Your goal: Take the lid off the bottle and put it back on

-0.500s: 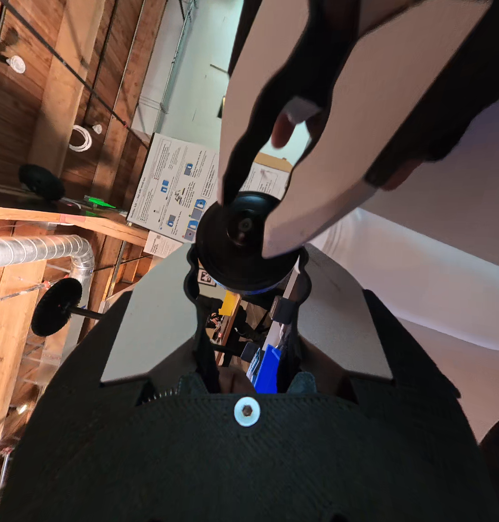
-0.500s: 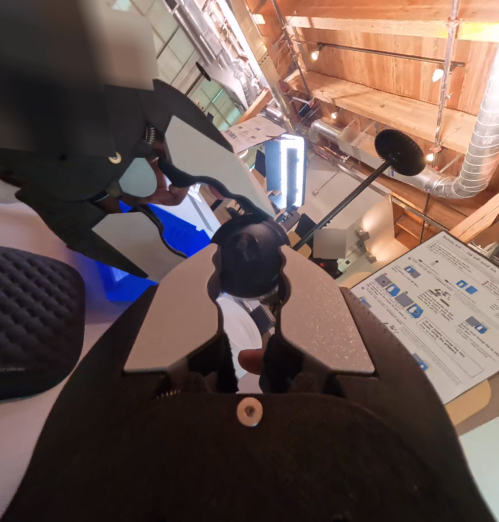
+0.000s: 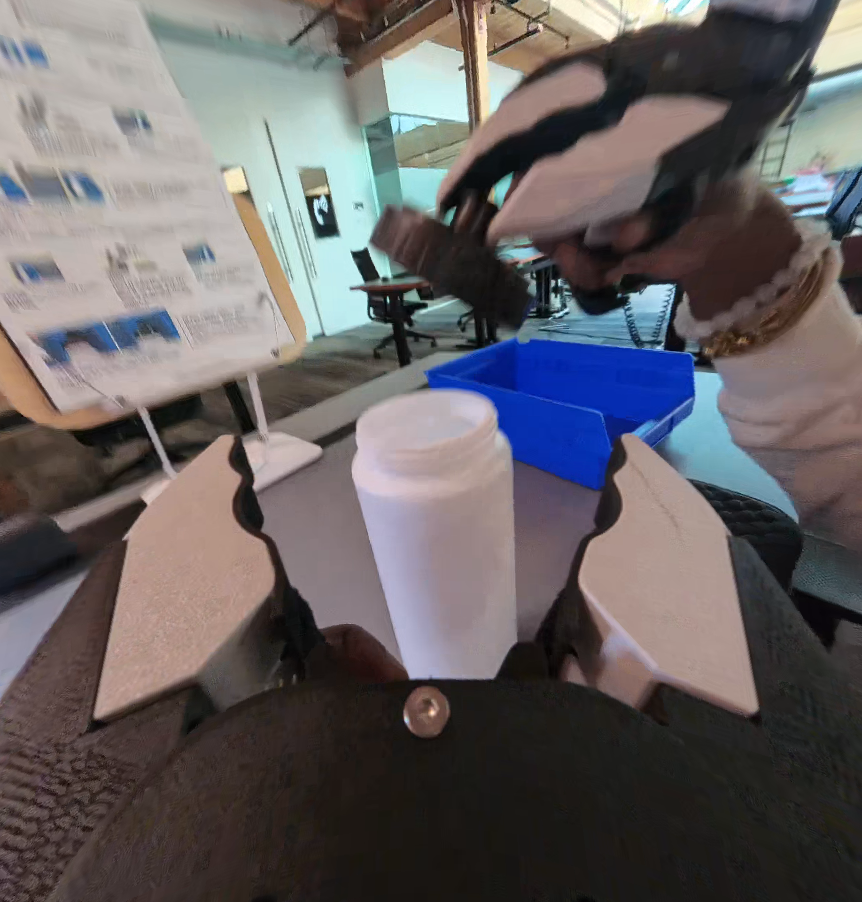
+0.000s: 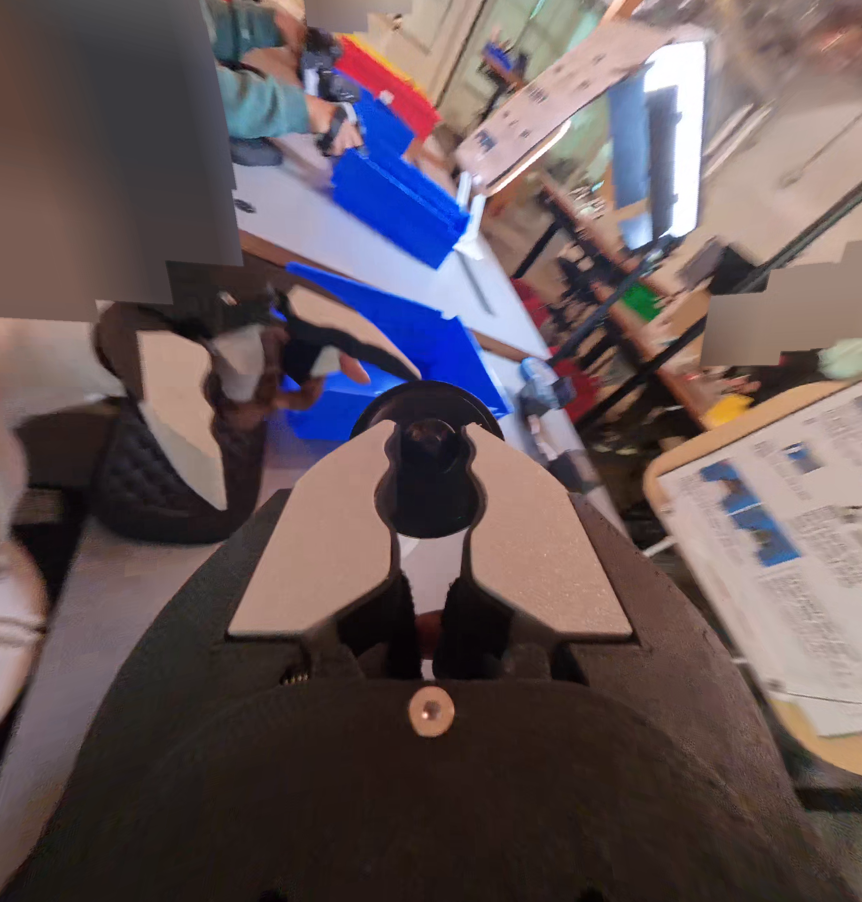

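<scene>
Table [image 3: 321,527] surface, grey, carried everything you worked with. Blue bin [image 3: 560,390] sat on it behind the bottle; in the left wrist view its interior was mostly hidden by its walls, so you could not tell its contents. To its left an instruction board [image 3: 116,205] stood tilted on a white stand.

White bottle [image 3: 436,527] stood upright on the table with its threaded mouth uncovered. Nothing could be seen inside it from this angle. It sat between the fingers of your left gripper [image 3: 426,459], whose jaws were spread wide, each finger [image 3: 194,551] clear of the bottle wall. Whether the bottle touched the gripper deeper in, near the base, could not be told.

Your right gripper [image 4: 430,429] was clamped on the black lid [image 4: 426,468], its jaws drawn in against the lid's sides, with the lid's rim showing past the fingertips. In the left wrist view that gripper [image 3: 472,215] appeared blurred, raised above and to the right of the bottle, well apart from the mouth. The lid itself could not be made out there.
</scene>
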A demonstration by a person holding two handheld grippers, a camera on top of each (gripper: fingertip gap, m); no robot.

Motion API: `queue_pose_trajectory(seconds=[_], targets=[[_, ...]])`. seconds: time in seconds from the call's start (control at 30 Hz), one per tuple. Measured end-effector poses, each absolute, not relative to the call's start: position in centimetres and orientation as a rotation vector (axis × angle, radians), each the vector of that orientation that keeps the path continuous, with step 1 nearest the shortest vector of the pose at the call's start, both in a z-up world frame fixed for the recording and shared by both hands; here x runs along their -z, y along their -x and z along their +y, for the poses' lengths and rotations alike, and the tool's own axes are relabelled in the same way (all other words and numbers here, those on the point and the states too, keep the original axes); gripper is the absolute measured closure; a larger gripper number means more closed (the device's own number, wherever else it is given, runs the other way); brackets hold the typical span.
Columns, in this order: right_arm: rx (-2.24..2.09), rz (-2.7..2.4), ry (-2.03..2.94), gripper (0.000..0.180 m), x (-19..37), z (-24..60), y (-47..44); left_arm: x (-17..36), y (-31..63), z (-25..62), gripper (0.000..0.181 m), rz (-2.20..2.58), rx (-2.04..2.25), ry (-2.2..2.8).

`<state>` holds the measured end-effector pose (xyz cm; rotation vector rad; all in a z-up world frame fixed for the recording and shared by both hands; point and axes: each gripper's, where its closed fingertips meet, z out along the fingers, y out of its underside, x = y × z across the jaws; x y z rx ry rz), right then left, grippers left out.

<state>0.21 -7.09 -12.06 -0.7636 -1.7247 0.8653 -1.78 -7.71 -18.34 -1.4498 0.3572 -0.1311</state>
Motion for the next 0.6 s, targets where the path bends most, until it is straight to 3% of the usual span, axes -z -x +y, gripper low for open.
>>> queue_pose_trajectory(seconds=[0.13, 0.2, 0.23, 0.6], targets=[[-1.024, -1.917, 0.894, 0.157, 13.1, -6.9, 0.7, 23.6, 2.0, -4.1, 0.048, 0.323, 0.142, 1.549], [-1.018, -2.000, 0.949, 0.157, 14.1, -6.8, 1.3, 25.9, 1.2, -2.8, 0.088, 0.385, 0.150, 1.594], [-1.009, -2.036, 0.972, 0.157, 14.5, -6.8, 1.5, 26.6, 0.9, -2.4, 0.093, 0.393, 0.181, 1.597], [-0.869, -2.239, 1.108, 0.157, 16.6, -6.3, 2.1, 26.9, 0.1, -2.9, 0.094, 0.408, 0.278, 1.593]])
